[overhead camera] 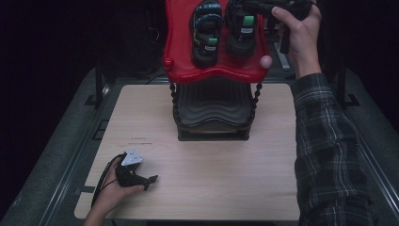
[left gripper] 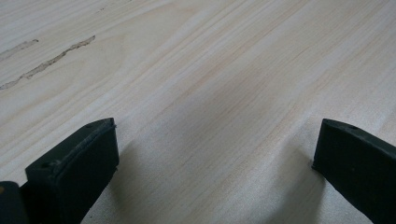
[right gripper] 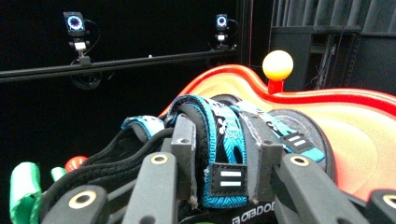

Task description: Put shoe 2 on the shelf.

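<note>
Sandal (overhead camera: pixel 206 33) with blue trim: black body, bright blue edging on the straps, small black tab with two white bars seen in the right gripper view (right gripper: pixel 219 154). It is placed on the top shelf of the red rack (overhead camera: pixel 181 47), left of a second black sandal with green accents (overhead camera: pixel 242 30); the two lie side by side, just apart. Long axis in the high view runs near-to-far across the shelf, roughly parallel to its neighbour; which end is the toe cannot be told.

Right gripper (right gripper: pixel 222 179) is closed on the blue-edged heel strap, pads pressed against both sides of it, at a narrow-to-medium gap. In the high view the right hand (overhead camera: pixel 301 28) is seen up at the far right corner of the rack.

Left gripper (overhead camera: pixel 141 174) is rested low on the wooden table (overhead camera: pixel 211 165) near the front left corner, well apart from the rack. Its jaws are spread wide, with bare wood grain (left gripper: pixel 210 93) between them and nothing held.
</note>
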Demonstrator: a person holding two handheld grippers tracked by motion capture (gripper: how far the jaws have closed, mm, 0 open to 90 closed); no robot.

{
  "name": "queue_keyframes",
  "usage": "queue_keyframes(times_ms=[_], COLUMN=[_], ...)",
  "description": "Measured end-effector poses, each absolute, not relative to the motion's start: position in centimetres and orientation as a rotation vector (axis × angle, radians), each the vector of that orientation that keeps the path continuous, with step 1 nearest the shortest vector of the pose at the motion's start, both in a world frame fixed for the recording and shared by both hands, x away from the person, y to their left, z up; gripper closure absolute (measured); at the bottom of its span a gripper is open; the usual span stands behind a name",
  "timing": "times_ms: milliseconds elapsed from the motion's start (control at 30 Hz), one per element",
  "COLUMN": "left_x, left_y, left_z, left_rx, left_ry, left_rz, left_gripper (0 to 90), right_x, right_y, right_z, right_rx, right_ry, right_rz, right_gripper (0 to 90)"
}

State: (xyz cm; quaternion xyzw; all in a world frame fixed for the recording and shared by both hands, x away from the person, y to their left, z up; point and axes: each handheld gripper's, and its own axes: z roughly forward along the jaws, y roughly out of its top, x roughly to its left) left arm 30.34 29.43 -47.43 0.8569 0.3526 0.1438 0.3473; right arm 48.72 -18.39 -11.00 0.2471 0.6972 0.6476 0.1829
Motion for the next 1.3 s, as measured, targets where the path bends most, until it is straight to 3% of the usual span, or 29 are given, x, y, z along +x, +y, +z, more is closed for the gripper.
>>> queue_keyframes(times_ms=[933, 967, 1133, 1200, 1233, 1300], left_x=[30.4, 30.4, 30.4, 30.4, 30.4, 30.4], left_y=[29.3, 29.3, 29.3, 29.3, 29.3, 29.3], left_z=[-47.4, -47.4, -47.4, -47.4, -47.4, -47.4], left_rx=[2.225, 2.226, 2.225, 2.226, 2.228, 2.228], left_ry=[0.910, 0.910, 0.910, 0.910, 0.909, 0.909], left_rz=[0.372, 0.372, 0.371, 0.371, 0.370, 0.370], left_gripper=[0.0, 0.0, 0.0, 0.0, 0.0, 0.0], right_x=[48.1, 48.1, 47.2, 47.0, 46.4, 46.0], right_y=[-16.6, -16.6, -17.4, -17.7, -18.4, -18.9], right_z=[-13.2, -13.1, -12.9, -12.8, -12.8, -12.8], right_rx=[0.648, 0.653, 0.709, 0.719, 0.728, 0.750], right_ry=[2.056, 2.058, 2.016, 2.005, 1.991, 1.990], right_rz=[1.709, 1.711, 1.698, 1.695, 1.708, 1.697], right_gripper=[66.7, 65.1, 39.9, 37.1, 30.1, 25.1])
